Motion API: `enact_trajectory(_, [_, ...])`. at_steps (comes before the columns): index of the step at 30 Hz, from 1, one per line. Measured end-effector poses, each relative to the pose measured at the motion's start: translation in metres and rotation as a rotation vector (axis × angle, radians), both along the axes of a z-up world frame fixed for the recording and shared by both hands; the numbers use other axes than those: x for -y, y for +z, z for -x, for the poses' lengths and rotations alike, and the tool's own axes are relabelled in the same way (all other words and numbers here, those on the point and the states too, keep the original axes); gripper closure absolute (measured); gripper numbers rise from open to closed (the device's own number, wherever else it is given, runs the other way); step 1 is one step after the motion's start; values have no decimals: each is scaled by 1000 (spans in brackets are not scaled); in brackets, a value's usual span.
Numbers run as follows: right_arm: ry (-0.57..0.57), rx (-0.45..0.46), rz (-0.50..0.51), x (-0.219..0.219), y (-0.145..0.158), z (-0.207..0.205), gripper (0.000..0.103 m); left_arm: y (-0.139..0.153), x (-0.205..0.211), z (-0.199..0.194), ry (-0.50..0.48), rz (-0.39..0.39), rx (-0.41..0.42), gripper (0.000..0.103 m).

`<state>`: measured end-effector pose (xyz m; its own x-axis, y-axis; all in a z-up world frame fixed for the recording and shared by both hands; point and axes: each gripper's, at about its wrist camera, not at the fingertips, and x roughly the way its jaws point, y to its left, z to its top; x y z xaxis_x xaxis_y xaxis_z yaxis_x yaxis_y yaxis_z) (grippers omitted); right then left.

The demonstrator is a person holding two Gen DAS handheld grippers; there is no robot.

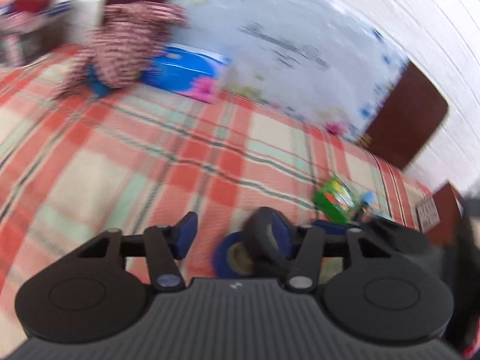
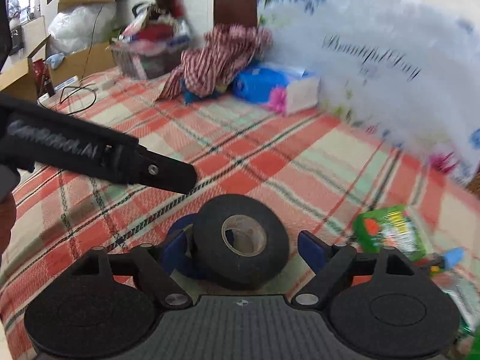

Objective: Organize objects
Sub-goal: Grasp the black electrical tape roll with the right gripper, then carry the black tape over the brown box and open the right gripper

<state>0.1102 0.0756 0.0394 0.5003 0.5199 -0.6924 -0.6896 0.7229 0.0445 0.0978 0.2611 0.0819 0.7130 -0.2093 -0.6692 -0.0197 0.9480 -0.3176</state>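
The white lettering along the side of the black left tongs [image 2: 99, 153] in the right wrist view is smeared by motion; it seems to end in "Robot.AI", but the start cannot be read. A dark cursive script runs across the pale floral pillow [image 2: 375, 69], too blurred to make out in either view. The print on the green packet [image 2: 390, 231] is illegible.

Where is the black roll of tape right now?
In the right wrist view the black tape roll lies on the plaid blanket between the right gripper's open fingers, leaning on a blue tape roll, with a green packet to its right.
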Motion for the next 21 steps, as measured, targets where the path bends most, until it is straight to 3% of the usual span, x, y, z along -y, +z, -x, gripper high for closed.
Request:
enact_trajectory(1, [7, -46, -5, 1, -5, -10, 24, -3, 7, -8, -34, -6, -13, 54])
enact_trajectory(3, [-3, -120, -69, 7, -9, -20, 24, -13, 14, -23, -73, 2, -65, 74])
enact_trajectory(4, [-14, -129, -87, 10, -8, -21, 25, -18, 14, -29, -78, 12, -90, 76])
enact_trajectory(7, [-20, -36, -56, 7, -5, -1, 25, -20, 11, -28, -79, 58, -83, 77])
enact_trajectory(13, [-7, 160, -41, 13, 18, 26, 25, 13, 25, -10, -85, 43, -5, 77])
enact_trajectory(21, [-132, 347, -70, 105, 65, 47, 25, 72, 123, -5, -217, -14, 141, 77])
